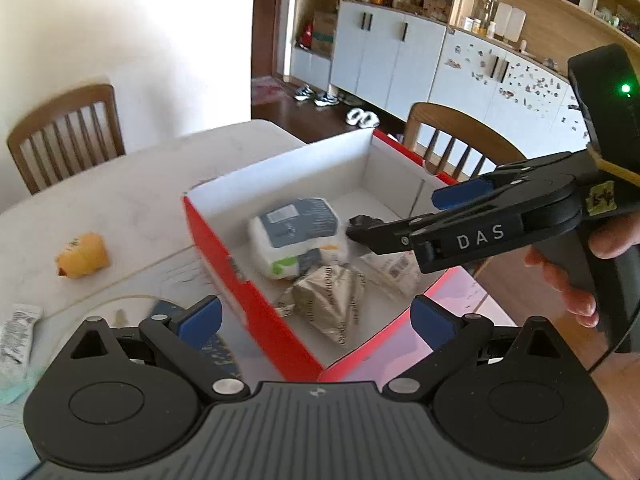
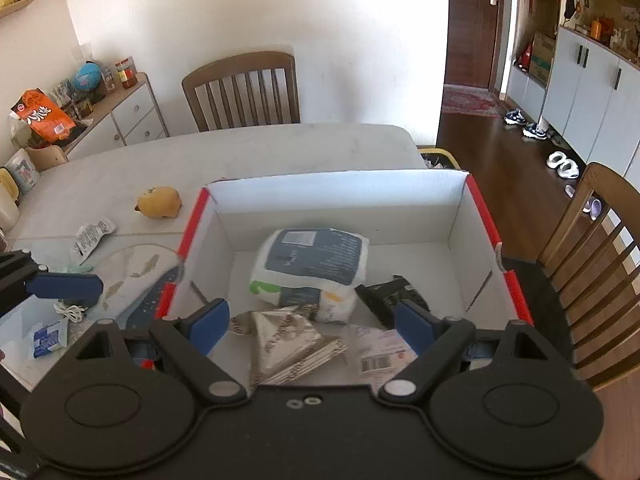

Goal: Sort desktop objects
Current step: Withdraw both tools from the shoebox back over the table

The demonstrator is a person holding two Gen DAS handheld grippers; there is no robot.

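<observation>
red-walled box [image 2: 486,220] beneath both hand-held grippers (left [image 1: 316,320], right [image 2: 310,326]), angled downward, jaws spread, empty.

Blurred tissue pack [image 1: 296,236]; sachet [image 1: 16,336] cut by edge

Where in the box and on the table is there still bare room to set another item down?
Free: the box floor along its far wall behind the white tissue pack, and the far tabletop between the yellow toy and the chair. Crowded: the box's near half with the foil packet and black wrapper, and the table left of the box.
</observation>
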